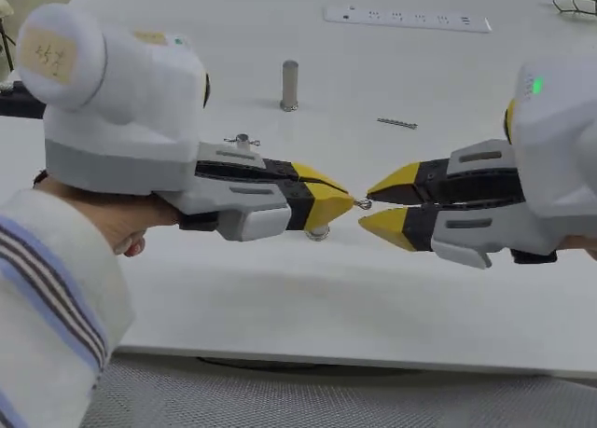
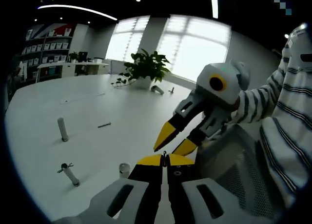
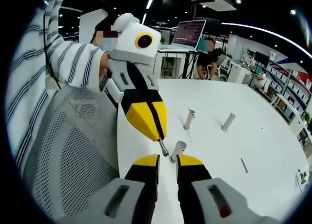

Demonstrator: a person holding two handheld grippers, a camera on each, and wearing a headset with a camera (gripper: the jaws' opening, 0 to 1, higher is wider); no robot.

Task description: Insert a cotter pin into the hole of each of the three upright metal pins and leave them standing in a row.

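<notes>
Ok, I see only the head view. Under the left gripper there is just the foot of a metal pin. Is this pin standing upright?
Observer: Yes. In the right gripper view the near pin stands upright, just ahead of the open right gripper.
Operator: And is its hole filled?
Observer: It seems not; its top looks bare in that view. The left gripper is shut on a cotter pin, whose end hangs near that pin's top, not in it.

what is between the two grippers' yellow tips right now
The looped end of a cotter pin, sticking out of the shut left gripper toward the open right gripper; the head view shows it.
</notes>
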